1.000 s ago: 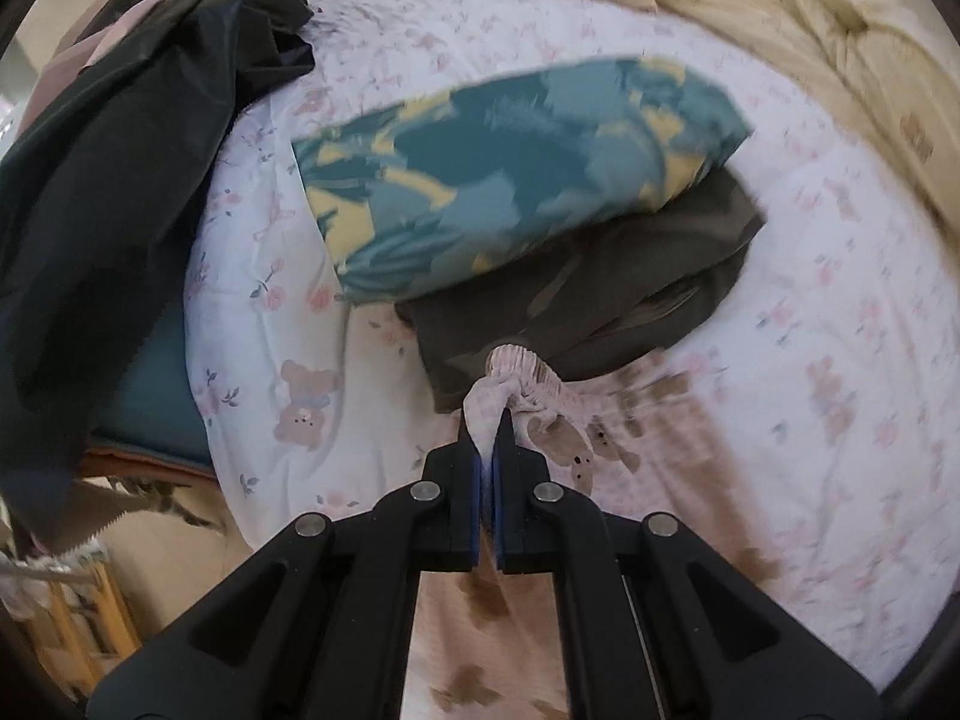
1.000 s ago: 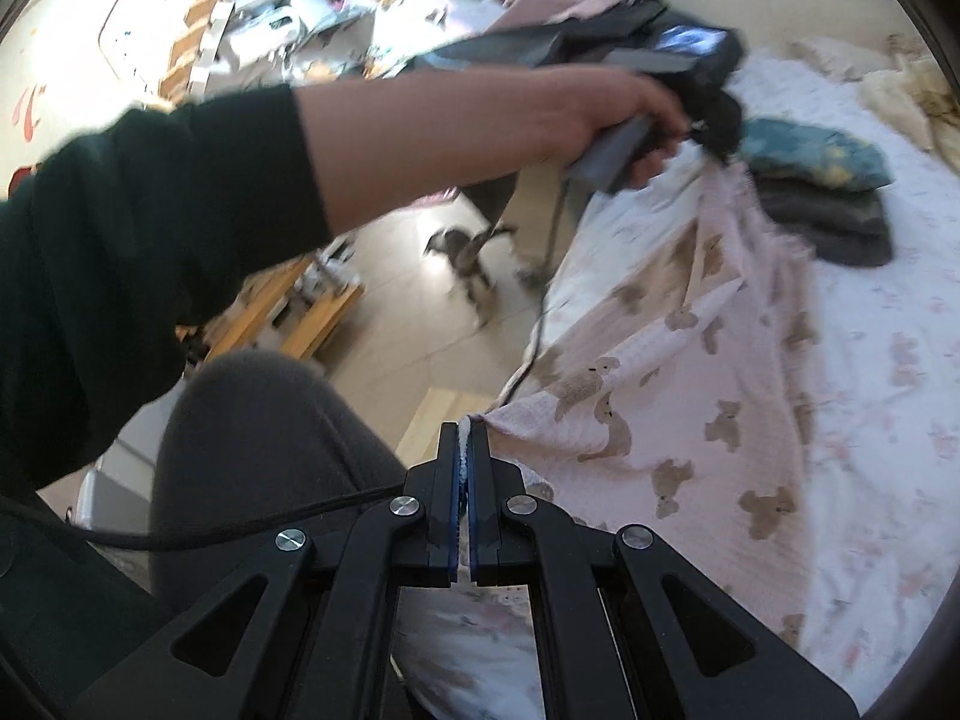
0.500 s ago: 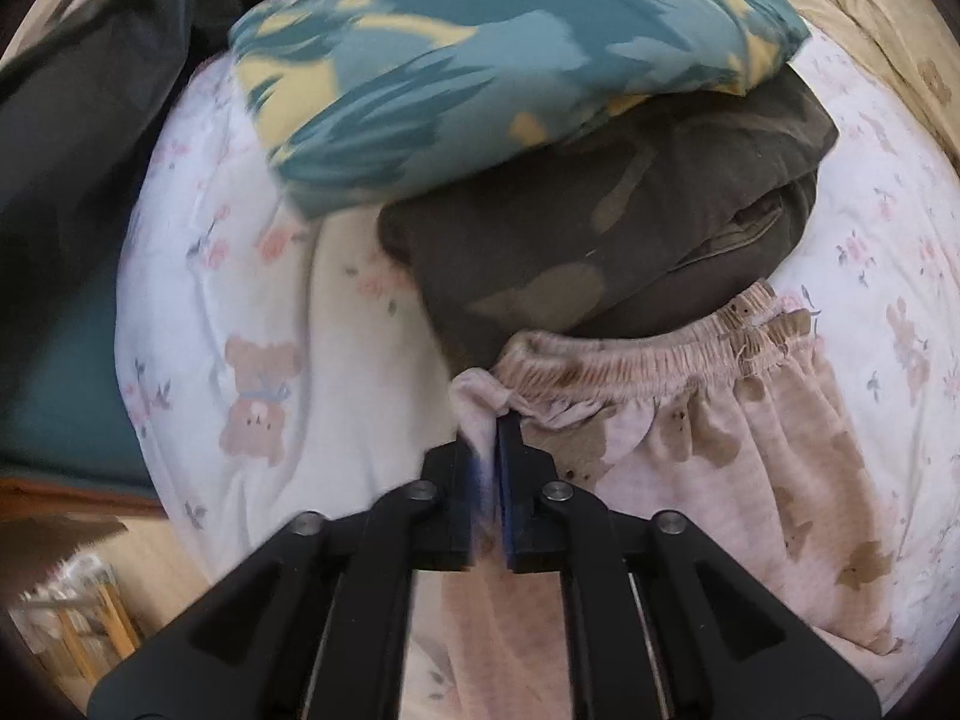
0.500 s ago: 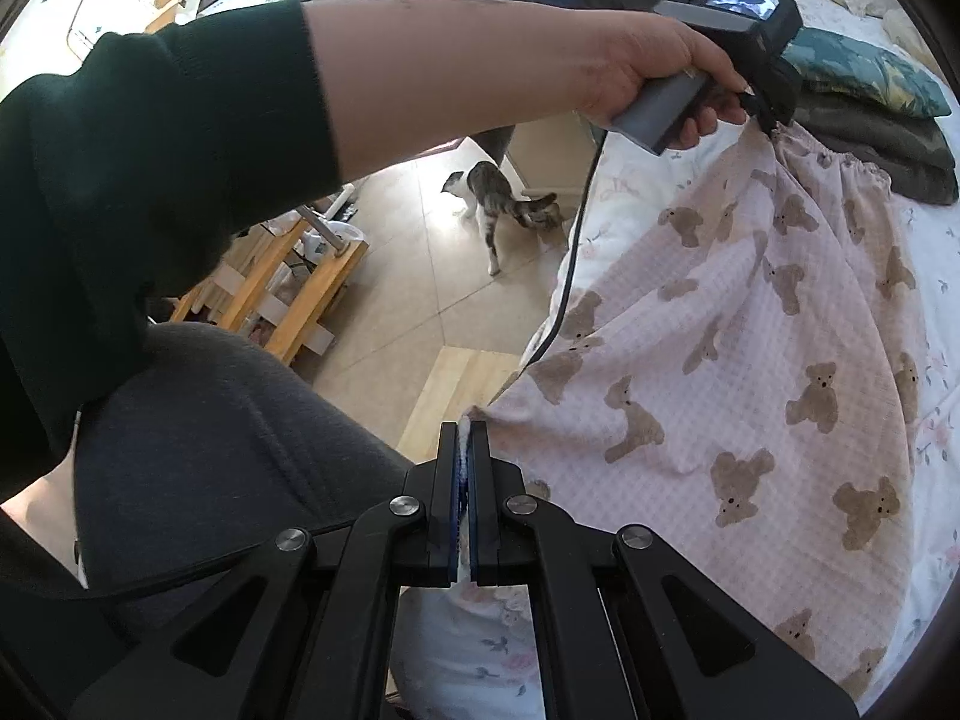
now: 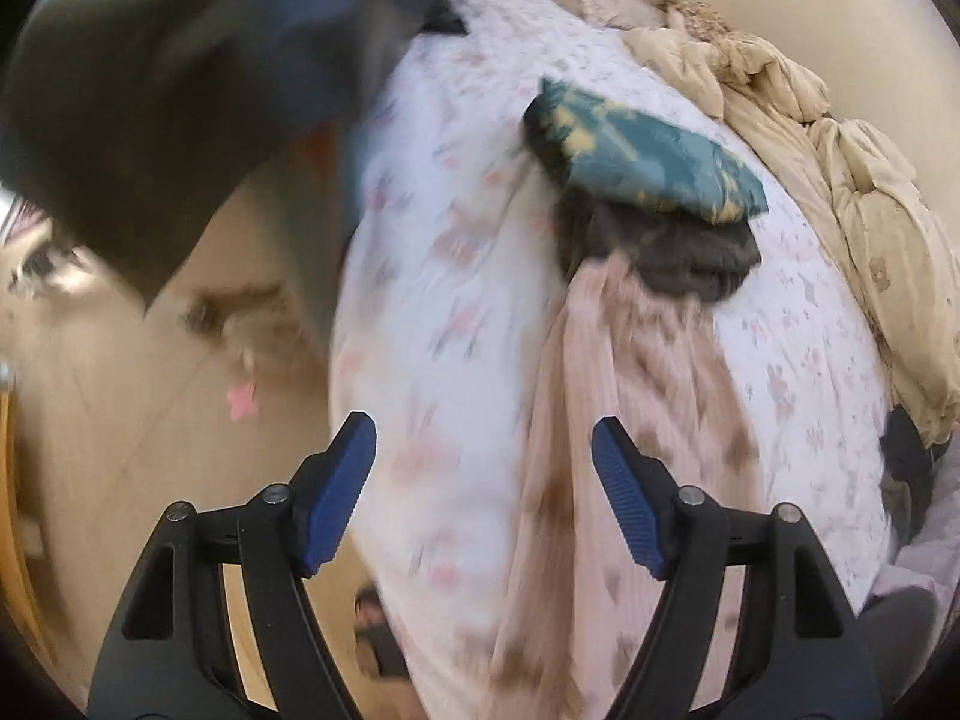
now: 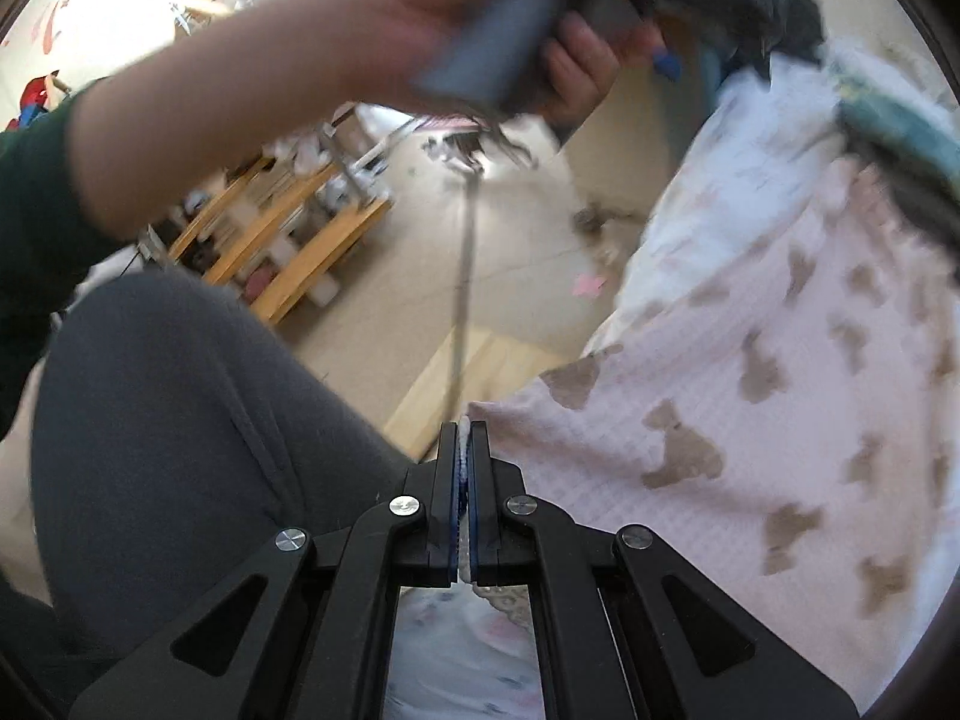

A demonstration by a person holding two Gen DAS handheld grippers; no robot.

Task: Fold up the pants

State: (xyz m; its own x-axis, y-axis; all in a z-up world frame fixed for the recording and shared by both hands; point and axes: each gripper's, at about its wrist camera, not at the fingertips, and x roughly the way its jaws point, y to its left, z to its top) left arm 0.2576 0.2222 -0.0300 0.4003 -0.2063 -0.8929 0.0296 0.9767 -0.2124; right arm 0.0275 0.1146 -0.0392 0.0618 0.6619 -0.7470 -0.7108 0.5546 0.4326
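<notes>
Counts on the bed

One bear-print pants (image 5: 624,396), two folded garments: one teal-yellow (image 5: 642,162), one dark (image 5: 678,252); one beige quilt (image 5: 840,180).

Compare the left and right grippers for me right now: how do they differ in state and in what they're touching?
The left gripper has its jaws spread wide and grips nothing; the right gripper is shut on an edge of the pink bear-print pants. The left hangs above the pants lying on the floral sheet; the right sits low by the person's knee. Both have black frames with blue pads.
</notes>
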